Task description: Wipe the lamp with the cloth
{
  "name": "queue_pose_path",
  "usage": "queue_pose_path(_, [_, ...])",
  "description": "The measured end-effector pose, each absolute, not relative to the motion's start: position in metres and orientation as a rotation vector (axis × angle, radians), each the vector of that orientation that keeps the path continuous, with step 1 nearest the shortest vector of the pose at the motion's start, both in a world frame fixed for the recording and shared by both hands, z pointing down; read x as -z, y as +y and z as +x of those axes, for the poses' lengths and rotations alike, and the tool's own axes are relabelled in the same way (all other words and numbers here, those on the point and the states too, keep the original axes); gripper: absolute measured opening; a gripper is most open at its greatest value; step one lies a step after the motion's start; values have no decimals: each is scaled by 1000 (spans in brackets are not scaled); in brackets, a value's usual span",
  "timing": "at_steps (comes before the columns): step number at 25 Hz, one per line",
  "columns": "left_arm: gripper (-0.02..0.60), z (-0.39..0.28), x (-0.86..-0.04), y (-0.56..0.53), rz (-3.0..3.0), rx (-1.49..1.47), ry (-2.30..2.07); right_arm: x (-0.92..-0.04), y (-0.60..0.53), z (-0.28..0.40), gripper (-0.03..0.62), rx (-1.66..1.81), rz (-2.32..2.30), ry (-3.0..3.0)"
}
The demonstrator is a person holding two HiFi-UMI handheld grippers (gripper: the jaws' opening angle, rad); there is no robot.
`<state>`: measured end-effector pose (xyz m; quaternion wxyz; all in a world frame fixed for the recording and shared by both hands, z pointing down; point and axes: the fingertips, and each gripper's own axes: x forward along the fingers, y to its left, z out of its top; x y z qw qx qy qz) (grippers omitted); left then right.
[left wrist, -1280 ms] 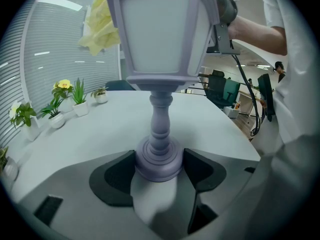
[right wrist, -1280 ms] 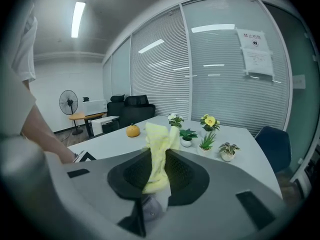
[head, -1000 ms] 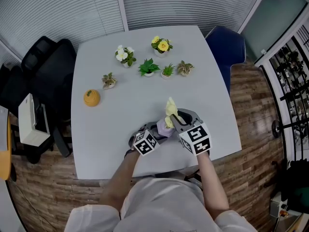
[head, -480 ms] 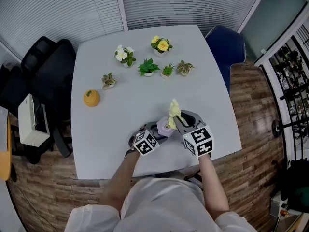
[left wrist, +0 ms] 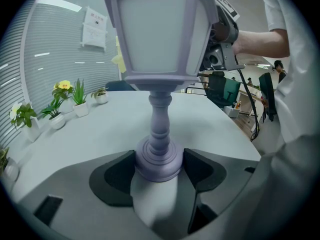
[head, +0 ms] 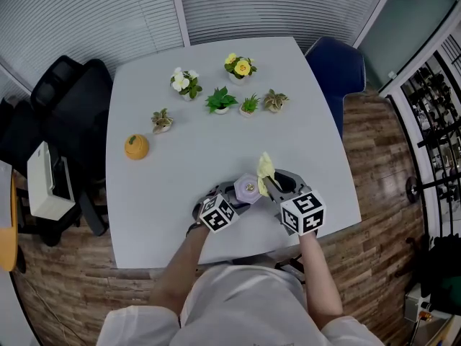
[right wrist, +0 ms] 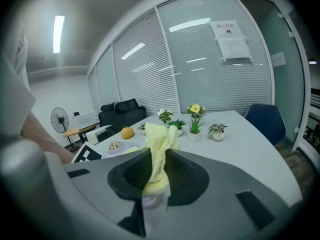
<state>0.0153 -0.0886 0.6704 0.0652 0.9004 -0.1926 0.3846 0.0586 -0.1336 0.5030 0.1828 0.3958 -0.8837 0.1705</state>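
Observation:
A small lilac lantern-shaped lamp [head: 249, 188] stands upright near the table's front edge. My left gripper [head: 234, 195] is shut on its round base [left wrist: 159, 160]; its stem and white-paned head [left wrist: 159, 29] rise in front of the left gripper view. My right gripper [head: 272, 187] is shut on a pale yellow cloth [head: 266, 168], which sticks up between the dark pads [right wrist: 156, 159]. The cloth hangs just right of the lamp's top; I cannot tell whether it touches. The lamp's gold-tipped top [right wrist: 115, 145] shows at the left of the right gripper view.
Several small potted plants [head: 221, 100] stand across the far half of the grey table [head: 202, 150], with an orange pumpkin-like ornament [head: 136, 145] at the left. A black chair [head: 65, 99] is beside the left edge, a blue chair [head: 337, 71] at the far right corner.
My right gripper has slid to the right and toward me with the cloth, from over the lamp's top to its right side. The left gripper and lamp have stayed put.

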Motion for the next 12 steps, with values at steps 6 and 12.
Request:
queue_pose_path(6, [308,16,-670,-89,2722,-1160,-585,-513,-135,59,78,-537,1127,-2492])
queue_pose_path(12, [308,16,-671,-89,2723,-1159,-586,-522,-141,60,78,-616,1146,-2502])
